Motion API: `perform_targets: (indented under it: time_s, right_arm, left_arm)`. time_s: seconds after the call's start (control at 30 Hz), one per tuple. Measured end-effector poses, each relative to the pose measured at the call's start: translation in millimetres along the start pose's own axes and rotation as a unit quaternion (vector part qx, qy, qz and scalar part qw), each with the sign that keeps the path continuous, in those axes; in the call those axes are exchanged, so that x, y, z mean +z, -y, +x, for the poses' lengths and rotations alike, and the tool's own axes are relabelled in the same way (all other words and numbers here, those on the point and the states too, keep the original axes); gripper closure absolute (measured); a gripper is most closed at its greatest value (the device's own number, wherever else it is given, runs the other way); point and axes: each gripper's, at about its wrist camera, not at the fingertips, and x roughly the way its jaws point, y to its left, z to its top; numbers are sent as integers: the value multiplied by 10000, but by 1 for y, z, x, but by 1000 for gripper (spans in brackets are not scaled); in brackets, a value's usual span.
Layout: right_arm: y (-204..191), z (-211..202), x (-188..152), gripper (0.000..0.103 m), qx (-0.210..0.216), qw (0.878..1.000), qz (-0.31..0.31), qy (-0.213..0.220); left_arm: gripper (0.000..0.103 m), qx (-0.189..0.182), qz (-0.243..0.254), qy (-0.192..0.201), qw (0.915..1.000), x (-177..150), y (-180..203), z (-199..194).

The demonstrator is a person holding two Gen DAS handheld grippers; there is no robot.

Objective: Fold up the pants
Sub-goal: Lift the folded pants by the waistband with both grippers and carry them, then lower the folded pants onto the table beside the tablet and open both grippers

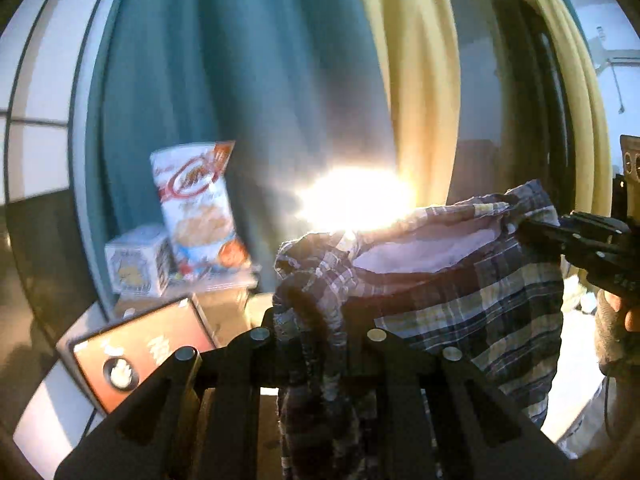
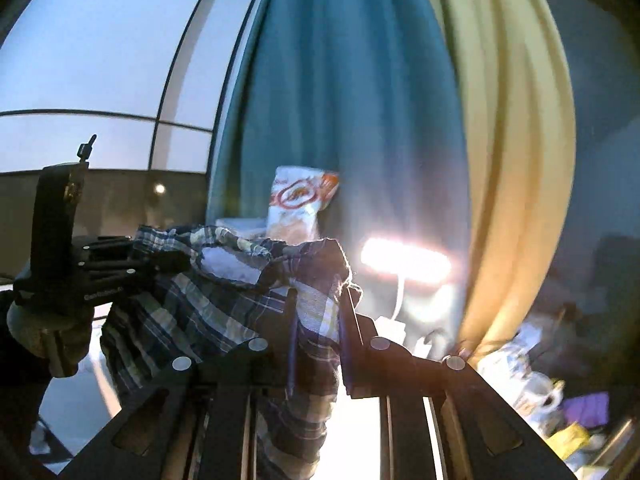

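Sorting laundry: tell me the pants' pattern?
Plaid, navy, white and yellow pants, clearest in the left wrist view.

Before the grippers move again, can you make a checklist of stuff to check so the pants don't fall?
1. Left gripper pinching the plaid pants at the waistband: ok.
2. Right gripper pinching the other waistband end: ok.
3. Waistband stretched between both grippers, opening visible: ok.
4. Pants lifted and hanging freely: ok for the top; the legs' ends are out of view, so cannot tell.
5. Snack bag and small box behind, apart from the cloth: ok.
6. Flat spot to lay the pants down: cannot tell, glare hides it.
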Motion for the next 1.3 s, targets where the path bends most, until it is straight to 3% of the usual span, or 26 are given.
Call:
perform_targets:
  time_s: [0.23, 0.47, 0.7, 0.9, 1.07, 1.13, 1.2, 1.3]
  right_arm:
    - [0, 56, -42, 86, 235, 9961, 493, -691]
    - [14, 125, -82, 86, 126, 9879, 787, -1332]
    - [30, 184, -117, 86, 29, 9781, 955, -1849]
    - [44, 230, -153, 86, 50, 9655, 1189, -2317]
    - [53, 256, -177, 86, 118, 9563, 1344, -2594]
    - [58, 265, -188, 86, 140, 9515, 1443, -2714]
    - [60, 271, -195, 86, 186, 9477, 1516, -2802]
    - [62, 277, -201, 86, 219, 9447, 1594, -2859]
  left_arm:
    - [89, -39, -67, -791, 9968, -42, -23, 50]
    - [89, -220, -462, -1192, 9916, -69, -40, 101]
    - [89, -365, -677, -1861, 9795, -105, -57, 165]
    - [88, -446, -769, -2247, 9704, -127, -64, 197]
    - [75, -404, -924, -2486, 9633, -138, -75, 212]
    - [59, -321, -971, -2561, 9612, -142, -81, 217]
    - [51, -298, -1140, -2586, 9588, -144, -89, 219]
    - [49, -268, -1144, -2612, 9581, -145, -92, 220]
